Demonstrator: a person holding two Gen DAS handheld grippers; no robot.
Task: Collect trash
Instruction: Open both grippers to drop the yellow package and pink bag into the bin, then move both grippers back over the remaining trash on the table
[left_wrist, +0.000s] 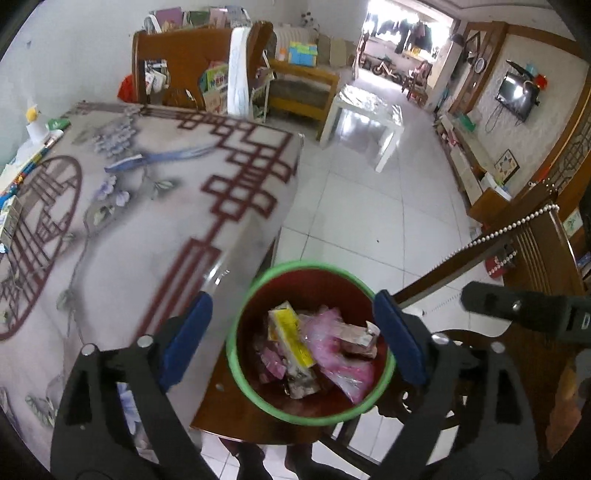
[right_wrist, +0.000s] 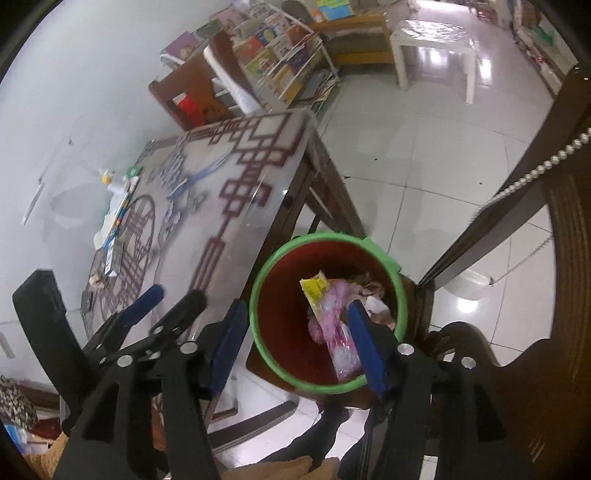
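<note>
Both grippers hang over the bin (left_wrist: 310, 343) — red inside, green rim — which stands on a wooden chair (left_wrist: 221, 402) beside the table (left_wrist: 147, 206). The left gripper (left_wrist: 291, 336) gapes wide, nothing between its pads. The right gripper (right_wrist: 295, 339) stands open too, empty. The wrappers (left_wrist: 314, 347) — yellow and pink — lie in the bin.

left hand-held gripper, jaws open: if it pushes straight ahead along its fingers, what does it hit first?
Most likely the trash in the green-rimmed bin: the left hand-held gripper is centred over the opening, so the yellow wrapper and pink bag come first. Depth is unclear; its fingers straddle the rim and might clip it.
</note>
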